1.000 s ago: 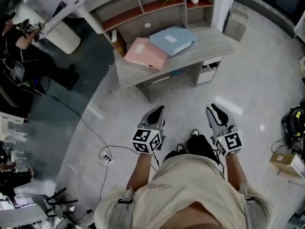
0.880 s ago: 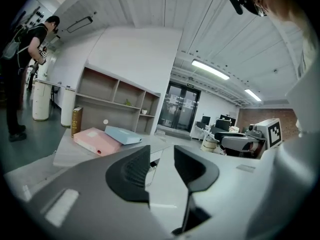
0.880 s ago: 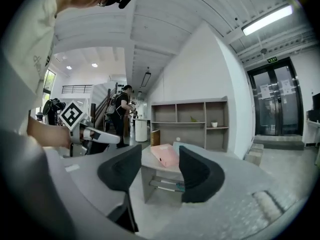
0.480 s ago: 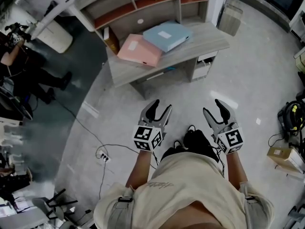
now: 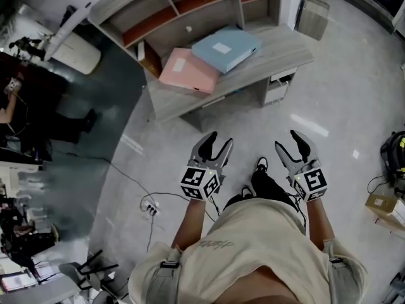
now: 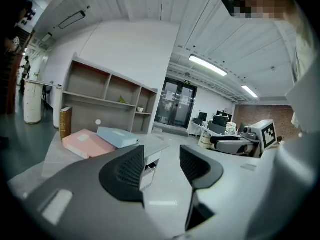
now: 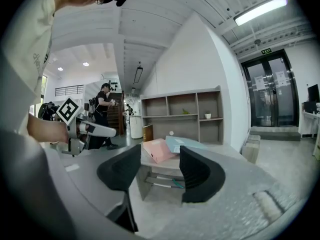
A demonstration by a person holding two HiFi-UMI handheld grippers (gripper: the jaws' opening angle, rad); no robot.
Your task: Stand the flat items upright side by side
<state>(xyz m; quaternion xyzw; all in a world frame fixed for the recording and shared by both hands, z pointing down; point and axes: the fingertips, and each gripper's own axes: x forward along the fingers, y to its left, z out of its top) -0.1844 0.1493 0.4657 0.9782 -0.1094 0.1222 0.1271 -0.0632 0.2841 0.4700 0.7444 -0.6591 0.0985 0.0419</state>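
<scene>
In the head view, the left gripper (image 5: 218,139) and right gripper (image 5: 289,140) are held over the floor, well apart from the desk (image 5: 278,59), where the pink folder (image 5: 188,70) and blue folder (image 5: 226,47) lie flat, touching. In the left gripper view, the jaws are seen apart, just opened, with nothing between them. In the right gripper view, the same is shown. The grippers are judged ready for a grasp once the desk is reached.
</scene>
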